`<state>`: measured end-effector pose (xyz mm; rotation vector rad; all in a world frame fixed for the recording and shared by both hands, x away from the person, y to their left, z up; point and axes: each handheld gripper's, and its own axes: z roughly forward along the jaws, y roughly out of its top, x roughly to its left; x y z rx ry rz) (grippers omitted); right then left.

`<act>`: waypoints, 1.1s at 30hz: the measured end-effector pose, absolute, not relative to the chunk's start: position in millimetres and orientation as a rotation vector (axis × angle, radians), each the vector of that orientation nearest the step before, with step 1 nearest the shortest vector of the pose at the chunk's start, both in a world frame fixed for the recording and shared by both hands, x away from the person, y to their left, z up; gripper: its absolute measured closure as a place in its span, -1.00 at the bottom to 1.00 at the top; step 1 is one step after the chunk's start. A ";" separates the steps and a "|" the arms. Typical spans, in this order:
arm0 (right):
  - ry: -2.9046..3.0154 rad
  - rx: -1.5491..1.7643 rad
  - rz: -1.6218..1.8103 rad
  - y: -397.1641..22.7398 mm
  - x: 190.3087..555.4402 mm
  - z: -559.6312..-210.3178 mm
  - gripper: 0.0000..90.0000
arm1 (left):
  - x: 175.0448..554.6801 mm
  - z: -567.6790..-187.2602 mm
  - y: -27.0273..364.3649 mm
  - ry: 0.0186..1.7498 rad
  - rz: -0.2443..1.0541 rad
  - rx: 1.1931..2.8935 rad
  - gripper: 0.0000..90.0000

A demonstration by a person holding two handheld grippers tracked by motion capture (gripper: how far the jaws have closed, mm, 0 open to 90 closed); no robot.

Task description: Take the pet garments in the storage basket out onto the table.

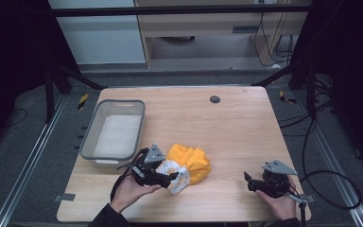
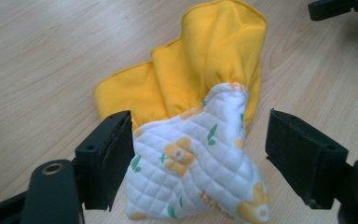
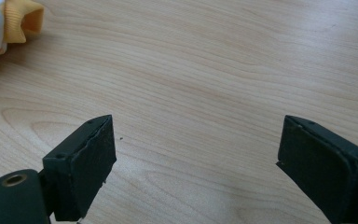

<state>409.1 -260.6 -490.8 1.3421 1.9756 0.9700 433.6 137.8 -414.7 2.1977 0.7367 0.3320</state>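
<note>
A bunched cloth lies on the wooden table, its yellow side (image 1: 194, 161) toward the back and its white quilted side with a flower print (image 1: 177, 176) toward the front. In the left gripper view the quilted part (image 2: 191, 163) sits between the jaws of my left gripper (image 2: 198, 158) and the yellow part (image 2: 214, 60) spreads beyond. The left gripper (image 1: 172, 177) is open: one pad is at the cloth's edge and the other stands clear of it. My right gripper (image 1: 248, 182) rests near the table's front right, open over bare wood (image 3: 196, 158).
A grey plastic bin (image 1: 87, 137) stands at the table's left, just behind my left hand. A small black round disc (image 1: 214, 99) sits near the far edge. Bare wood spreads between the cloth and my right gripper. A corner of the cloth (image 3: 14, 21) shows in the right gripper view.
</note>
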 end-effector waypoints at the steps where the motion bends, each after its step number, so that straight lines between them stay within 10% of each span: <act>1: 1.975 1.342 0.969 -260.7 409.1 -490.8 -0.76 | 430.9 -416.6 142.6 0.746 0.346 2.186 -0.49; 33: 1.987 1.344 0.964 -259.8 408.8 -491.8 -0.79 | 394.2 -451.1 231.6 0.940 0.462 2.036 -0.51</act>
